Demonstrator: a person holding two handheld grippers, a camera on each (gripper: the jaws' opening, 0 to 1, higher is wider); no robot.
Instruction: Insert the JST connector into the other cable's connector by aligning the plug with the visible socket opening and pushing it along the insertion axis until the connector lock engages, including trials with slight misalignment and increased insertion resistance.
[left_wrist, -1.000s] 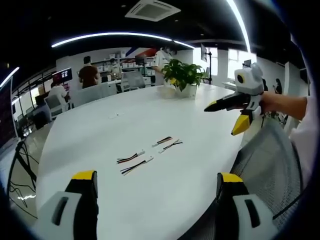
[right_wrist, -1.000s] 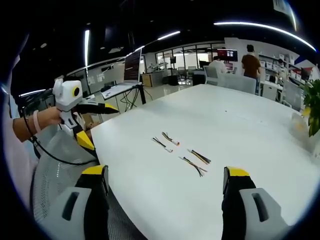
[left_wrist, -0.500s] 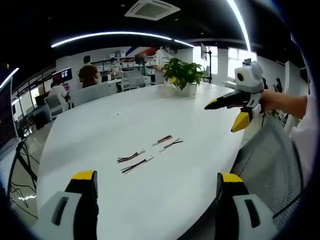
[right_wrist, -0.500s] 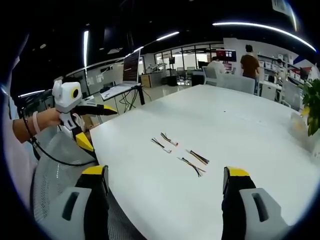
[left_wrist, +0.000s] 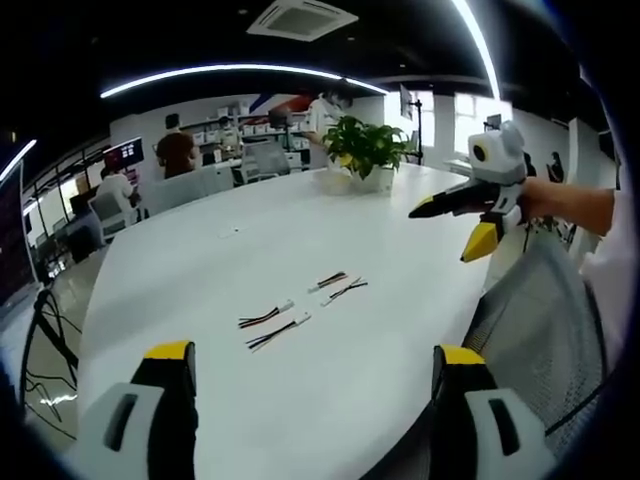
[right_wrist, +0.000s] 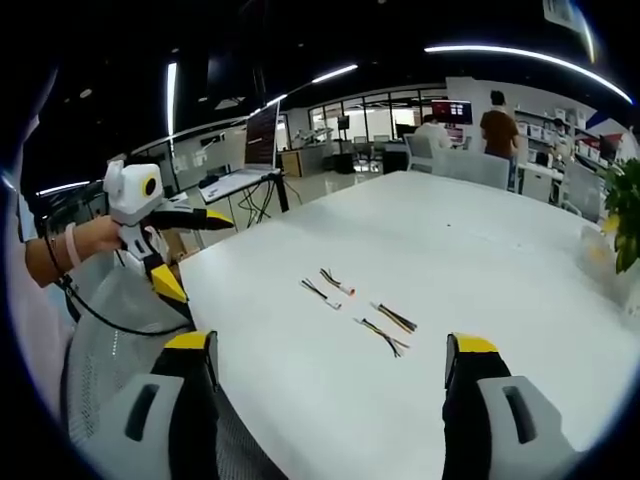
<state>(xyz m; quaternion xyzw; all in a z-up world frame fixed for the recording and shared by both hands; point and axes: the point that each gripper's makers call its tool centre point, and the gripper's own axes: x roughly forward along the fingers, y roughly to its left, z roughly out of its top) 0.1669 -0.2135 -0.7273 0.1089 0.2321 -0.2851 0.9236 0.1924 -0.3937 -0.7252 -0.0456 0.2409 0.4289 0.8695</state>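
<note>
Here the four short cables lie loose on the white table, two pairs near the middle of each frame: one pair beside the other pair in the left gripper view. The left gripper has its jaws wide apart and empty; so does the right gripper. A potted plant sits in the upper middle, a mesh chair at lower right
</note>
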